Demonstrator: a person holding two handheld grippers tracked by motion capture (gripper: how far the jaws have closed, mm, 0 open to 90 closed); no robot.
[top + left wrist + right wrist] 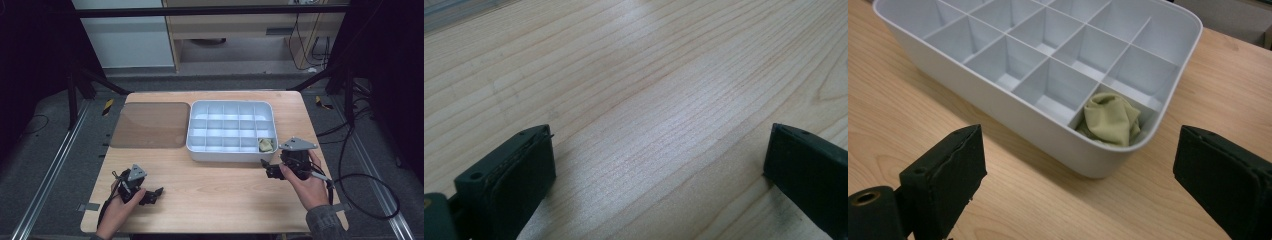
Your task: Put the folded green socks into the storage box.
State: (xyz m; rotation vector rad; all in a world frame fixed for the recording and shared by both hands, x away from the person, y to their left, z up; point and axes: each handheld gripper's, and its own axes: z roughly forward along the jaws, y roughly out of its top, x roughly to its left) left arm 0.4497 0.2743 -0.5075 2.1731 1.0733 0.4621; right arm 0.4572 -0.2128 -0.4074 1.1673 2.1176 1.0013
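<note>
Organizer tray (199, 150) near table (225, 200) far edge; bare wood before jaws.

Lab or test bay for recording, not a home. Light wood surface (220, 200) stands on grey carpet inside a dark metal frame (210, 10), with floor rails (50, 170), yellow-black hazard tape (107, 106), loose black cables (370, 195), and plain cabinets (225, 30) behind.

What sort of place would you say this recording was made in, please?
Probably a lab data-collection rig: a wooden table inside a dark metal frame, cables trailing across grey carpet, and a hand-held claw near a divided tray.
</note>
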